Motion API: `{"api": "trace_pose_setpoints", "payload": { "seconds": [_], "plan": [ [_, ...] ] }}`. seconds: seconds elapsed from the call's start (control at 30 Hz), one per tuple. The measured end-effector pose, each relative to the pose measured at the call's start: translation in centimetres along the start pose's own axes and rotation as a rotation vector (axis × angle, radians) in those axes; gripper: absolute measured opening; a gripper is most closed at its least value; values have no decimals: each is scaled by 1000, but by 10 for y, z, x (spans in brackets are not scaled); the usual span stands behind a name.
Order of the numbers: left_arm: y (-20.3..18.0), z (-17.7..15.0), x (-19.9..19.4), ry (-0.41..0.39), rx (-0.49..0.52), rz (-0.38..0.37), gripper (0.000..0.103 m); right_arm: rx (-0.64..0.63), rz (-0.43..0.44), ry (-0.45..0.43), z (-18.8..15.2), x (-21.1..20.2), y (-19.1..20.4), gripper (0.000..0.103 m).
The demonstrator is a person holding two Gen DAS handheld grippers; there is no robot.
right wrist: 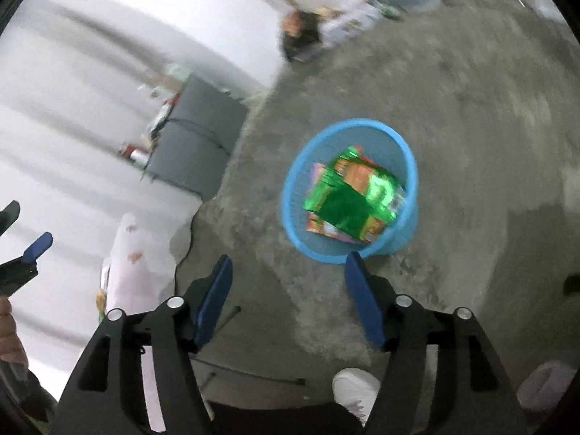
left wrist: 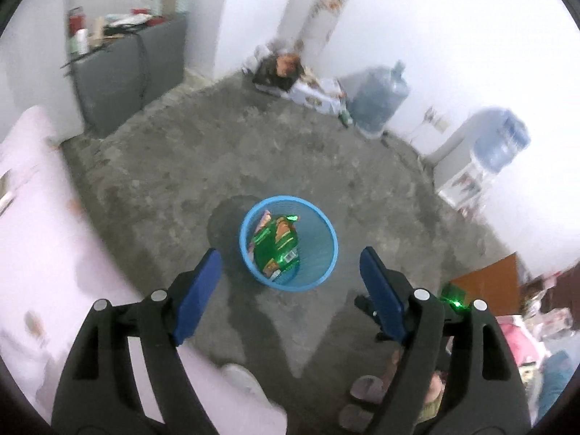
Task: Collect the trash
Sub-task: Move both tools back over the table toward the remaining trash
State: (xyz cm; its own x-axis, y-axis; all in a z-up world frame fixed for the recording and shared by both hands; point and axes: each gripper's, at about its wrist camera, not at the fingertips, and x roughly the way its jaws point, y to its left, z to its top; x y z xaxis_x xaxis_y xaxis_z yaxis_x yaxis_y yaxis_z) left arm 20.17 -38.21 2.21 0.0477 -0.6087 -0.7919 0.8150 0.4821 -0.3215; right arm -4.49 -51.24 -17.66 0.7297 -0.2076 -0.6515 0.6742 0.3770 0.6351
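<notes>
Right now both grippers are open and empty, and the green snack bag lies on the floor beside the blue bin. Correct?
Not quite. The green bag lies inside the blue bin, not beside it; the right wrist view shows this. Left gripper and right gripper are open and empty.

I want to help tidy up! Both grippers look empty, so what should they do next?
Probably swing away to look for more rubbish. The left gripper and right gripper stand open with nothing between them, and shiny green snack wrappers already lie in the round blue mesh bin.
</notes>
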Motion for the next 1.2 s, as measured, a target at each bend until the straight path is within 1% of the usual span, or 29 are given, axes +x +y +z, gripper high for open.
{"api": "trace_pose_setpoints", "payload": {
  "seconds": [0.07, 0.1, 0.17, 0.23, 0.27, 0.3, 0.37, 0.4, 0.43, 0.5, 0.57, 0.63, 0.7, 0.77, 0.83, 0.93, 1.07, 1.17, 1.2],
  "plan": [
    [23, -19, -54, -73, -33, -8, 78, -74, 32, -1, -3, -12, 29, 66],
    [33, -28, -74, -101, -43, -5, 78, -116, 48, 9, -6, -16, 45, 67],
    [61, -52, -125, -163, -86, 21, 79, -179, 73, 41, -11, -20, 72, 67],
    [86, -73, -162, -208, -143, 42, 79, -246, 118, 88, -20, -22, 103, 67],
    [99, -87, -182, -235, -175, 46, 80, -268, 138, 107, -24, -23, 115, 67],
    [116, -109, -208, -272, -217, 57, 80, -287, 157, 129, -30, -24, 126, 67],
    [135, -135, -234, -317, -263, 81, 81, -323, 203, 184, -43, -23, 149, 67],
    [148, -157, -252, -353, -295, 99, 81, -337, 228, 220, -51, -22, 160, 67],
    [154, -168, -261, -368, -312, 109, 81, -345, 244, 242, -58, -21, 167, 67],
    [171, -200, -276, -397, -358, 136, 81, -364, 299, 321, -77, -16, 186, 67],
    [182, -229, -280, -408, -391, 157, 81, -383, 333, 387, -95, -11, 201, 67],
    [189, -246, -279, -402, -396, 170, 81, -397, 369, 474, -118, -3, 217, 67],
    [192, -265, -272, -387, -379, 170, 81, -403, 387, 549, -140, 5, 229, 67],
    [191, -276, -262, -372, -350, 175, 81, -405, 397, 613, -158, 13, 241, 67],
    [189, -286, -255, -365, -314, 199, 81, -404, 395, 669, -176, 21, 251, 67],
    [182, -290, -236, -329, -241, 242, 81, -404, 378, 702, -187, 33, 260, 67],
    [176, -286, -214, -268, -124, 294, 71, -406, 354, 721, -197, 44, 269, 64],
    [174, -281, -201, -247, -77, 301, 63, -393, 353, 732, -200, 50, 272, 61],
    [174, -278, -196, -238, -52, 312, 63, -385, 356, 737, -201, 52, 272, 60]
  ]
}}
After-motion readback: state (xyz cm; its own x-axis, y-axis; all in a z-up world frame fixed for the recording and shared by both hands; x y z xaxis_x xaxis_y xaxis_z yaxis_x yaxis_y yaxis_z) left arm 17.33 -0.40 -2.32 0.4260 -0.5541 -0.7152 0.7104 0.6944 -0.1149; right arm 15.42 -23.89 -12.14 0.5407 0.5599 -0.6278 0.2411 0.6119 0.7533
